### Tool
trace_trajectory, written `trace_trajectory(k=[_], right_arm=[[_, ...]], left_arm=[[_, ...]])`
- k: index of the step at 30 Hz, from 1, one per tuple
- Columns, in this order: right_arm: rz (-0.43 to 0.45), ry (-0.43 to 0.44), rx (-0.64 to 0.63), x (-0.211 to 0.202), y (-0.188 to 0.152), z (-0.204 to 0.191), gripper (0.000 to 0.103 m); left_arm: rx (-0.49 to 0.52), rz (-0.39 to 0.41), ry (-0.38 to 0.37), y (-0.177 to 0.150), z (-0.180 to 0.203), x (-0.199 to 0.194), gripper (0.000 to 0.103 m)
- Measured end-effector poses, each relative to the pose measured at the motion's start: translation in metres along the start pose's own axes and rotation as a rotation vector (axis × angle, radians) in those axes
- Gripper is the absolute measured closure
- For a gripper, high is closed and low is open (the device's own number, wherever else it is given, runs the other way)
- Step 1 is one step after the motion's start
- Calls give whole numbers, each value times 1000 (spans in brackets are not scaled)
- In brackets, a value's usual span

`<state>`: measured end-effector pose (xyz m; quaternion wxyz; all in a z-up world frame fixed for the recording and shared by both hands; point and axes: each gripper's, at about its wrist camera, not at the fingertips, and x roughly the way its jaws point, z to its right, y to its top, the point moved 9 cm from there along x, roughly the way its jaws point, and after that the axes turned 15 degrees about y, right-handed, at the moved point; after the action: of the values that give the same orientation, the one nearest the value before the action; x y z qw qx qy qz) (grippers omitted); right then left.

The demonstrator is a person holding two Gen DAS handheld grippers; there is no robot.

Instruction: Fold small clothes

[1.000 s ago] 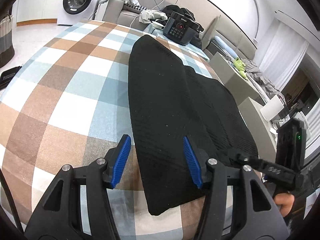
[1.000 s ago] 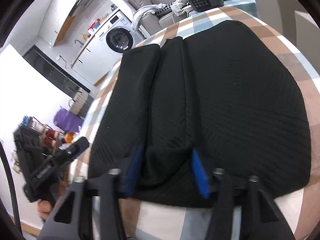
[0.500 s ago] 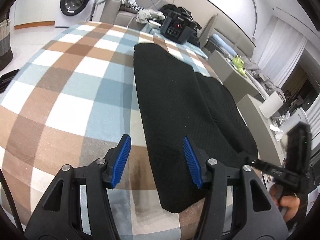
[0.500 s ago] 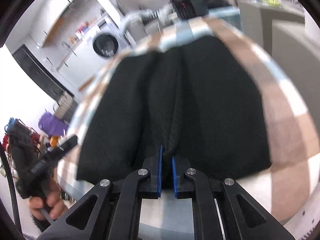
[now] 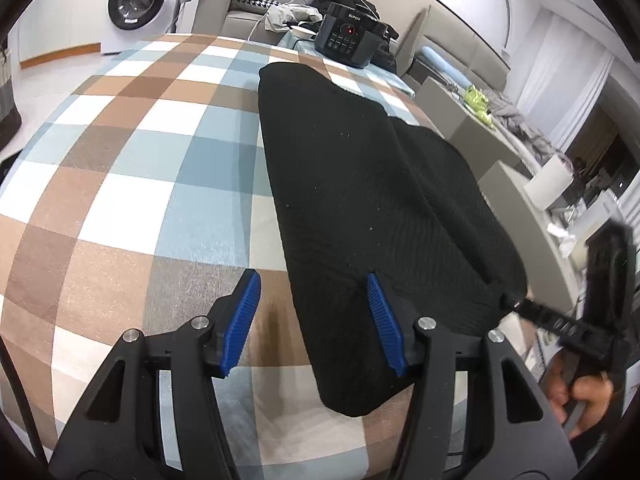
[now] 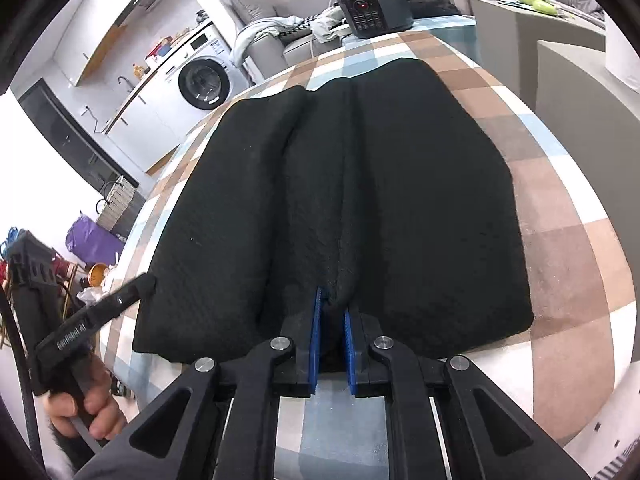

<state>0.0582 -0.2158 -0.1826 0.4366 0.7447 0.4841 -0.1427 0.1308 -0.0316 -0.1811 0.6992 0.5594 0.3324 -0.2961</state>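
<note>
Right gripper (image 6: 330, 340): nearest in its own view, its blue pads are pinched on a raised pleat at the near hem of the cloth (image 6: 332, 208). The jaws have just eased slightly wider, yet the fabric between them is gripped. It holds the middle of the hem, probably to lift or drag that edge for the next fold.
Left gripper (image 5: 312, 320): jaws about half open and gripping nothing. Its right pad (image 5: 382, 320) sits over the cloth's near left corner, its left pad (image 5: 242, 320) over bare tablecloth (image 5: 132, 184), so the side edge lies between them. I judge it is lined up to take that edge.
Hands: a hand (image 6: 84, 412) holds the left gripper's handle at lower left of the right view; another hand (image 5: 580, 396) holds the right gripper's handle at lower right of the left view.
Cloth: black, ribbed, lying on the checked tablecloth, already folded lengthwise into 3 soft ridges running away from the grippers. Its far end is flat and free.
Stage: side folds look done; a crosswise fold appears to remain.
Risk: a 1-point pinch may bunch the hem instead of lifting it evenly.
Far: a black cooker (image 5: 348, 40) stands past the cloth's far end; a washing machine (image 5: 138, 0) stands beyond.
</note>
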Motion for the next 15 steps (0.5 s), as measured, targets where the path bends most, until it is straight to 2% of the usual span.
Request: trace_trajectory(k=[4, 6, 7, 10, 15], right_arm=[[71, 4, -14, -16, 15, -3, 74], [95, 17, -23, -18, 25, -10, 63], [95, 35, -30, -16, 31, -15, 61], [58, 54, -67, 5, 51, -27, 58], [-31, 78, -90, 62, 71, -36, 57]], left_arm=[[-5, -20, -12, -5, 0, 6, 48], [14, -25, 6, -6, 0, 10, 48], [29, -29, 19, -7, 0, 12, 48], [81, -48, 59, -13, 0, 19, 48], [51, -54, 16, -12, -6, 16, 48]])
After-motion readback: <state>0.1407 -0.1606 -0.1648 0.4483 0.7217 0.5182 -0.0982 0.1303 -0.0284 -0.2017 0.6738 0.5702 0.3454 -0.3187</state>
